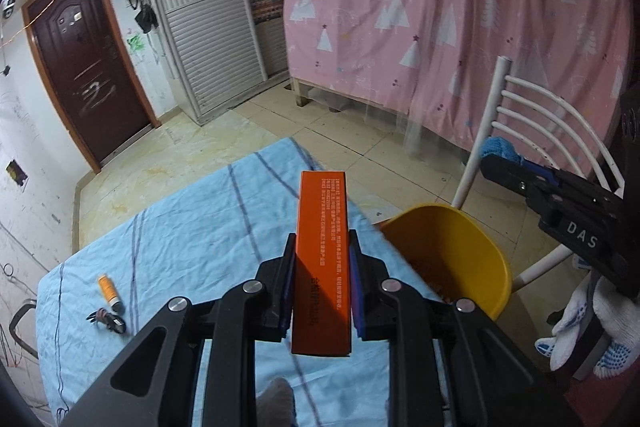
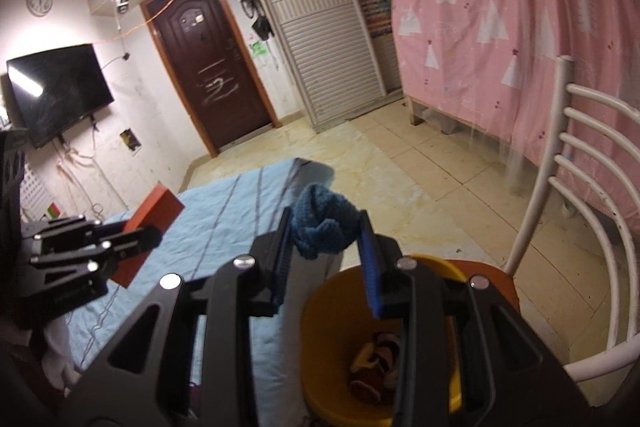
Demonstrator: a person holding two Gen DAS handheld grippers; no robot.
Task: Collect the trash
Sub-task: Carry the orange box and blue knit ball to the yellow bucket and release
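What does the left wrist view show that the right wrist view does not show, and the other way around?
Only the left wrist view shows a small orange tube and a dark tangled cable lying on the light blue striped cloth.

Only the right wrist view shows a black wall television, a round wall clock, and scraps inside the yellow plastic bin.

Both show the left gripper clamping a long orange box, the right gripper clamping a blue knitted cloth, the bin, and the white metal chair.
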